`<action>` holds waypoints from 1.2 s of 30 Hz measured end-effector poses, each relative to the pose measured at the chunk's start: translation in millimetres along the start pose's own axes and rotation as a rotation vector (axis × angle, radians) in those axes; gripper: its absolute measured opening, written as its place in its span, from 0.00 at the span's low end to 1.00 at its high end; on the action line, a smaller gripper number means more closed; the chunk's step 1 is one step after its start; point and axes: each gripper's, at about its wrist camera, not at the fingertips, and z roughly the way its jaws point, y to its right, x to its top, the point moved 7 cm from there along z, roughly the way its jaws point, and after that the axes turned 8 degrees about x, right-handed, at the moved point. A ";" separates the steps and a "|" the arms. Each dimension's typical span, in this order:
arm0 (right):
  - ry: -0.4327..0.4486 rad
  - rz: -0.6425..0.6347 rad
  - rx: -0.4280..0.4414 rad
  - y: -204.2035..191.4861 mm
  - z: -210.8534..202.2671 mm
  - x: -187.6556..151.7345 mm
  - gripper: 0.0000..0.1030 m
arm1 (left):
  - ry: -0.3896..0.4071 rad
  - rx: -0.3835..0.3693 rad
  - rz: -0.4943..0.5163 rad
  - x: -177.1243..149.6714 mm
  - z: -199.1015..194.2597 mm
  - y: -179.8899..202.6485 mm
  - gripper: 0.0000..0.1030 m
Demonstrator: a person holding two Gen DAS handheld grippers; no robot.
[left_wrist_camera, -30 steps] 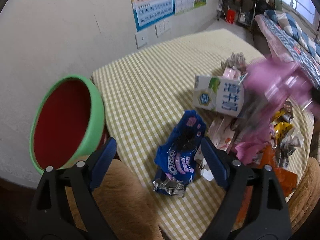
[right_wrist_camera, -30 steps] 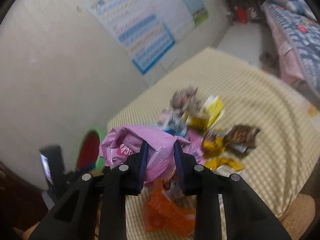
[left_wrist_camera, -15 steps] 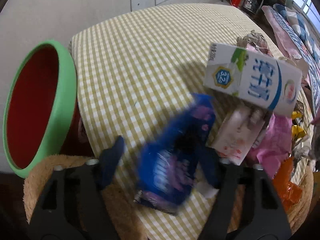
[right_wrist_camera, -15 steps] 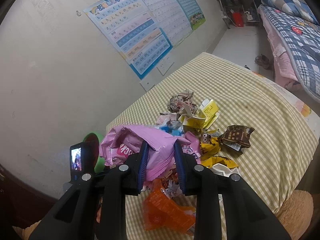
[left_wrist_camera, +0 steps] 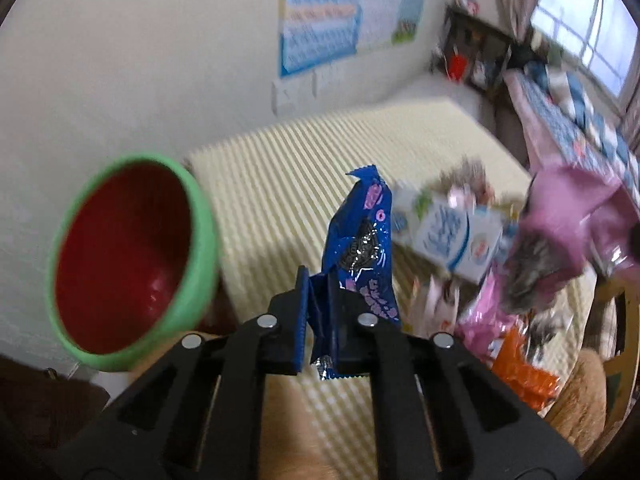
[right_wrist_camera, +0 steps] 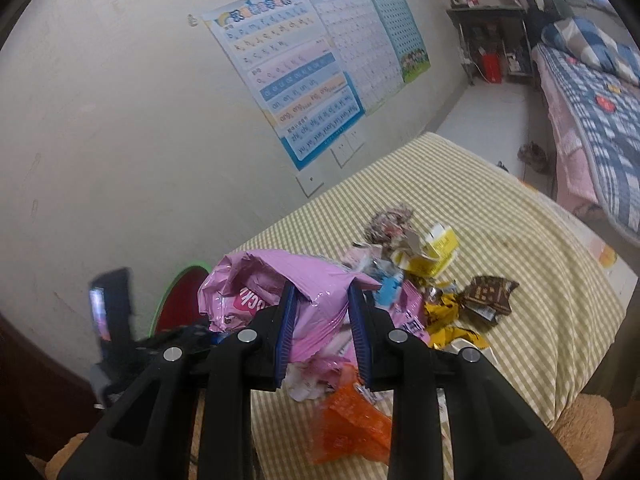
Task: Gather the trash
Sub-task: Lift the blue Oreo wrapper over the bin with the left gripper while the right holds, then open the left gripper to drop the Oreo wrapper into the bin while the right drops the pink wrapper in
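My left gripper (left_wrist_camera: 320, 320) is shut on a blue Oreo wrapper (left_wrist_camera: 362, 240) and holds it upright above the checked table (left_wrist_camera: 280, 184). The bin, green-rimmed and red inside (left_wrist_camera: 128, 264), stands just left of it, off the table's edge. My right gripper (right_wrist_camera: 322, 332) is shut on a pink plastic bag (right_wrist_camera: 280, 284) held above the trash pile; the bag also shows in the left wrist view (left_wrist_camera: 580, 216). In the right wrist view the bin (right_wrist_camera: 180, 300) is partly hidden behind the bag and the left gripper.
A white and blue milk carton (left_wrist_camera: 448, 236), an orange wrapper (right_wrist_camera: 348, 428), yellow wrappers (right_wrist_camera: 436, 256), a brown wrapper (right_wrist_camera: 488, 292) and crumpled paper (right_wrist_camera: 388, 220) lie on the table. A wall with posters is behind. A bed (right_wrist_camera: 592, 100) stands at the right.
My left gripper has closed on the Oreo wrapper and lifted it off the table. My right gripper keeps hold of the pink bag, nearly unmoved.
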 end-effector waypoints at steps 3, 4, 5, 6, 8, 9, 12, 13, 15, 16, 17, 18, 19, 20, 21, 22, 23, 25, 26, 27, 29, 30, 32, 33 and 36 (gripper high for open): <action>0.009 -0.032 0.003 -16.0 4.2 6.0 0.26 | 0.069 0.051 -0.014 13.5 -19.1 -25.6 0.08; 0.007 -0.042 0.004 -21.8 7.0 7.3 0.26 | 0.092 0.079 -0.013 16.6 -25.6 -37.1 0.08; 0.000 -0.056 0.009 -29.9 12.2 8.9 0.26 | 0.103 0.095 -0.015 15.8 -31.4 -43.5 0.08; -0.006 -0.065 0.015 -35.4 16.7 9.1 0.26 | 0.114 0.116 -0.022 15.9 -35.1 -54.3 0.08; -0.018 -0.087 0.027 -49.1 27.1 9.6 0.26 | 0.117 0.146 -0.040 13.7 -37.2 -74.0 0.08; -0.027 -0.104 0.035 -58.5 34.2 9.7 0.26 | 0.116 0.162 -0.052 13.7 -35.4 -86.0 0.08; -0.058 -0.159 0.059 -86.6 55.8 6.5 0.26 | 0.103 0.216 -0.094 9.3 -34.7 -119.9 0.08; -0.069 -0.175 0.065 -93.9 63.0 5.2 0.26 | 0.096 0.229 -0.108 9.0 -32.6 -128.5 0.08; -0.095 -0.209 0.074 -109.9 80.0 1.5 0.26 | 0.074 0.247 -0.145 1.4 -29.8 -151.8 0.08; -0.108 -0.223 0.076 -116.4 88.1 -0.7 0.26 | 0.062 0.253 -0.158 0.7 -25.4 -160.2 0.08; -0.120 -0.235 0.078 -123.0 95.8 -2.5 0.26 | 0.045 0.259 -0.177 -4.4 -22.0 -170.6 0.08; -0.133 -0.250 0.081 -129.7 104.7 -4.5 0.26 | 0.036 0.259 -0.188 -5.7 -19.8 -172.7 0.08; -0.142 -0.264 0.082 -135.9 112.7 -6.1 0.26 | 0.020 0.256 -0.204 -9.9 -16.6 -179.1 0.08; -0.150 -0.277 0.082 -141.1 119.8 -8.0 0.26 | 0.009 0.253 -0.215 -12.5 -13.4 -182.8 0.08; -0.160 -0.293 0.080 -146.9 128.1 -9.7 0.26 | 0.001 0.250 -0.222 -12.6 -10.3 -184.5 0.08; -0.168 -0.307 0.078 -151.5 136.1 -10.4 0.26 | -0.007 0.245 -0.231 -14.5 -8.1 -186.0 0.08; -0.177 -0.324 0.074 -156.3 144.8 -11.8 0.26 | -0.020 0.240 -0.242 -17.0 -4.5 -189.0 0.08; -0.185 -0.350 0.062 -162.1 156.7 -13.9 0.26 | -0.038 0.243 -0.253 -20.9 2.8 -192.6 0.08; -0.187 -0.361 0.053 -165.2 162.8 -13.5 0.26 | -0.049 0.245 -0.257 -22.9 6.5 -194.4 0.08; -0.188 -0.375 0.039 -167.9 169.5 -13.0 0.26 | -0.059 0.247 -0.260 -24.2 10.2 -194.8 0.08; -0.189 -0.408 0.015 -173.7 180.4 -12.9 0.26 | -0.085 0.244 -0.270 -28.0 17.6 -197.2 0.08; -0.191 -0.430 0.002 -177.4 186.9 -12.6 0.26 | -0.093 0.241 -0.272 -27.9 21.6 -197.8 0.08; -0.202 -0.468 -0.016 -183.2 200.0 -12.7 0.26 | -0.108 0.240 -0.278 -28.4 29.7 -198.8 0.08; -0.206 -0.476 -0.019 -185.1 203.3 -14.4 0.26 | -0.114 0.241 -0.280 -29.3 31.6 -199.4 0.08; -0.218 -0.494 -0.018 -189.5 210.8 -19.0 0.27 | -0.128 0.241 -0.288 -31.4 37.4 -199.7 0.08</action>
